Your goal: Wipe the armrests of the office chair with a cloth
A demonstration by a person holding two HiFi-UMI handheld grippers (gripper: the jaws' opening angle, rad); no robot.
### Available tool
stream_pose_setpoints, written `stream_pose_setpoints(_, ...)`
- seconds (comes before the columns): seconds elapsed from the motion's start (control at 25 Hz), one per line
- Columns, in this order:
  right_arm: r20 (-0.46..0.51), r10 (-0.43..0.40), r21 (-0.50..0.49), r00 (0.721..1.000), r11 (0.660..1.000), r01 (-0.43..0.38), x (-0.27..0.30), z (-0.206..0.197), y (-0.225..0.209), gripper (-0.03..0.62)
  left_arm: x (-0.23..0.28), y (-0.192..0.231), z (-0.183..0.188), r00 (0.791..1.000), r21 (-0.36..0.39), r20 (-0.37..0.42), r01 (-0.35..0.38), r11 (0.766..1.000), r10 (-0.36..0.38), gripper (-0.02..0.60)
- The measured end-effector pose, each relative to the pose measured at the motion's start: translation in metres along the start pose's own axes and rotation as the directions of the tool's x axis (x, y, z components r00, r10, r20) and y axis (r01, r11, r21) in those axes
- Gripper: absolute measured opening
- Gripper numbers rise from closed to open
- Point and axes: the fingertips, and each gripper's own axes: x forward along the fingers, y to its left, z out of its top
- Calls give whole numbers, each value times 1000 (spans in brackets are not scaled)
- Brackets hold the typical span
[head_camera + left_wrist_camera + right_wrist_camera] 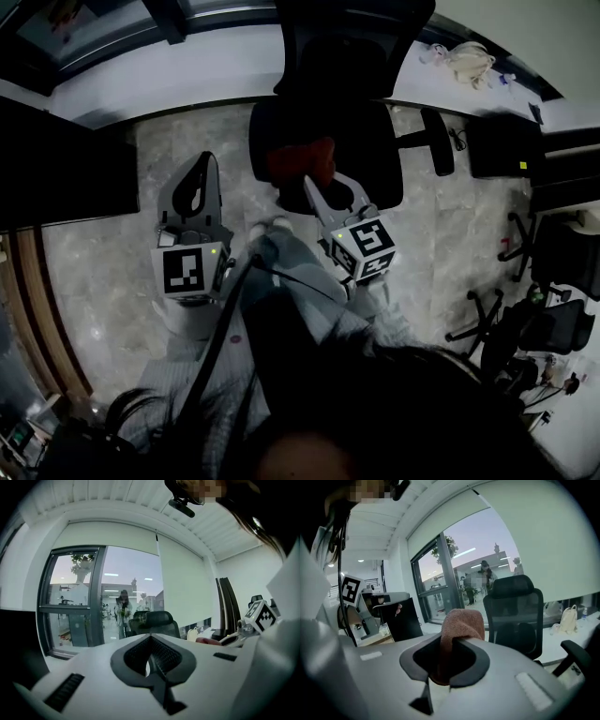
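Cloth (461, 625), soft, light and floppy, sits pinched by its bunched middle in my right hand-held gripper (449, 645), over the chair (375, 141) seat. I judge this hold sound for wiping. One armrest (437, 141) lies rightward. My left hand-held gripper (151, 641) is pressed together, empty.

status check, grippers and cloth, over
Left gripper shut, empty. Right gripper shut on rust-brown towelling cloth, facing black office chair. Cloth apart from black armrest; nothing seen between.
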Motion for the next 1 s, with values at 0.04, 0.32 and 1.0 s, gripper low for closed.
stream_pose_setpoints(0.04,-28,9,6,1000,1000,-9,7,-10,1,35,0,1,-6,1000,-14,-12,-2,1000,2,3)
stream_pose_setpoints(0.32,-196,81,34,977,997,-76,72,-83,2,35,9,23,-49,997,-66,-77,-32,997,27,4)
stream_pose_setpoints(1.0,-431,-11,-151,902,987,-60,274,-142,-108,35,8,67,-128,971,-108,-211,-135,985,110,4)
